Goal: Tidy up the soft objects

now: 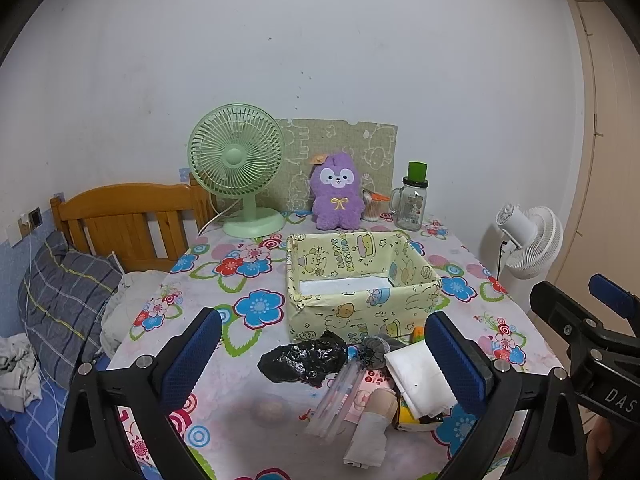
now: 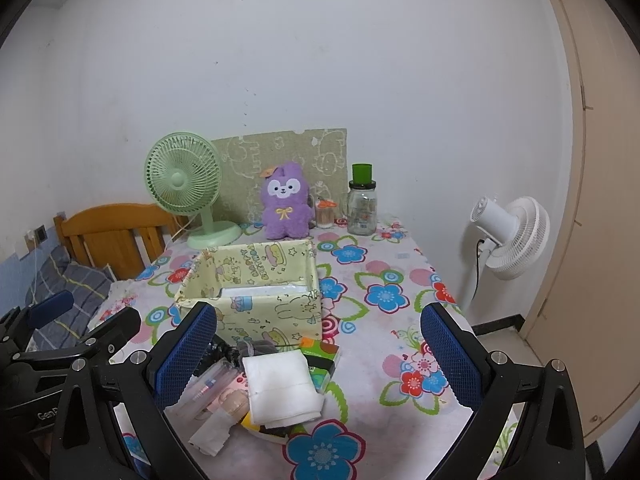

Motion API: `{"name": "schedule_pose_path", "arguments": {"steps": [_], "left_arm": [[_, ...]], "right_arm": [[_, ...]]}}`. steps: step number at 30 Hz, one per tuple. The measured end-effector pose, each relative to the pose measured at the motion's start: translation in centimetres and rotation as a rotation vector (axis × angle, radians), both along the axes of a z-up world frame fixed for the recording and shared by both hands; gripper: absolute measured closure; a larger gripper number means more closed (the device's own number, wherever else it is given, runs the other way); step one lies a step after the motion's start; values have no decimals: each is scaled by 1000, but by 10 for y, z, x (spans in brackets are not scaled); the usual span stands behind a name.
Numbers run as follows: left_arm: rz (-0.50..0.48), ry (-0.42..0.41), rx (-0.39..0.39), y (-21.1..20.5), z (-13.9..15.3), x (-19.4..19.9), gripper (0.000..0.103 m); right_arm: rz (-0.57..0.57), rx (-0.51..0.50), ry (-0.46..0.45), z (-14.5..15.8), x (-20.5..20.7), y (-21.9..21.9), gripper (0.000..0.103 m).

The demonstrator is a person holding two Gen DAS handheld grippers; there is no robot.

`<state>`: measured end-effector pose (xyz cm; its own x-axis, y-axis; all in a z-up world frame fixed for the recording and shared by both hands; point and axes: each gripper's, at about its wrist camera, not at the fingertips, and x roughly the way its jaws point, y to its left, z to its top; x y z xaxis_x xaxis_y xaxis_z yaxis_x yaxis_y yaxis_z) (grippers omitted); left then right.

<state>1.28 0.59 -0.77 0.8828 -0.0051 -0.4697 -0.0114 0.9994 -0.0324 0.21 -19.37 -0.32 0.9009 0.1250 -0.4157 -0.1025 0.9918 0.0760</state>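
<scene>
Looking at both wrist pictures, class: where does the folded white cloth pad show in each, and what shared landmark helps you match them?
Left wrist view: the folded white cloth pad lies lower right of centre, partly behind the right blue finger.
Right wrist view: it lies low, just left of centre, between the fingers.
Shared landmark: the pale yellow cartoon-print fabric box, just behind the pad.

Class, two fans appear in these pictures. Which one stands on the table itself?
The green fan, standing at the table's back left corner beside the purple plush. The white fan stands on the floor, off the table's right side.
</scene>
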Motion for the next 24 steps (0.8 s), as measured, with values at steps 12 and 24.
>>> {"name": "schedule_pose_path", "arguments": {"steps": [12,24], "left_arm": [[1,-2,0,-1,0,-1,2],[1,4,-2,-4,-1,1,4]], "right_arm": [[0,3,1,0,0,0,0],[3,7,5,-1,2,0,0]]}}
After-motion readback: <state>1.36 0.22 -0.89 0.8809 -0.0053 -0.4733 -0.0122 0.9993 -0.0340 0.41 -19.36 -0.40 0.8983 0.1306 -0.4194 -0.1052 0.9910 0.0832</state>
